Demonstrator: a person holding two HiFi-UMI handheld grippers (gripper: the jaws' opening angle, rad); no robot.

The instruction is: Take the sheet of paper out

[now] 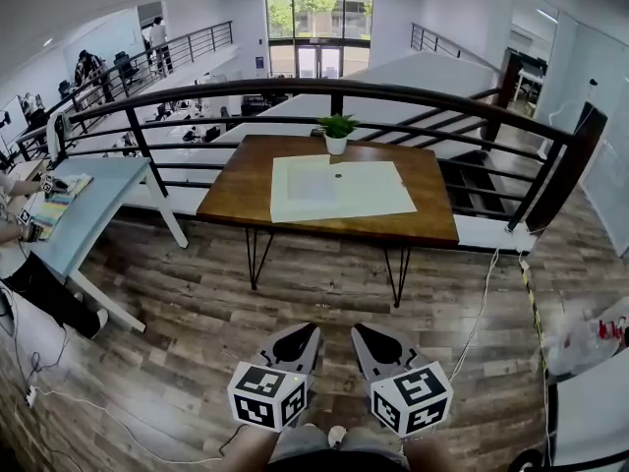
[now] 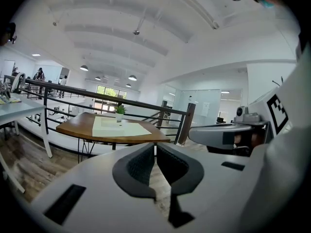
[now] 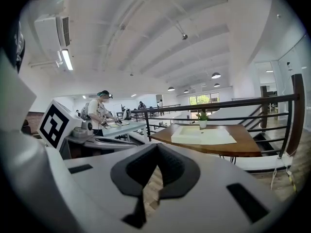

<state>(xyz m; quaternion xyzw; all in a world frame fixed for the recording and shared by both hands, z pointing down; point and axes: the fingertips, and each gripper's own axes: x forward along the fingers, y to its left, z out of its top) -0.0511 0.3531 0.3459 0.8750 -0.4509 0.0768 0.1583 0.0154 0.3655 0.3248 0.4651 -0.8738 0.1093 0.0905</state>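
A large white sheet of paper (image 1: pixel 339 187) lies flat on a brown wooden table (image 1: pixel 432 219) across the floor, with a thicker white pad under its left part. It also shows as the sheet of paper (image 2: pixel 121 126) and the sheet of paper (image 3: pixel 201 135) in the two gripper views. My left gripper (image 1: pixel 301 336) and right gripper (image 1: pixel 371 338) hang side by side low in the head view, well short of the table. Both are shut with nothing between the jaws, as the left gripper (image 2: pixel 155 148) and right gripper (image 3: pixel 158 150) show in their own views.
A small potted plant (image 1: pixel 336 131) stands at the table's far edge, against a dark metal railing (image 1: pixel 393 91). A pale desk (image 1: pixel 88 205) with a person working at it is on the left. A white cable (image 1: pixel 482 308) runs over the wood floor on the right.
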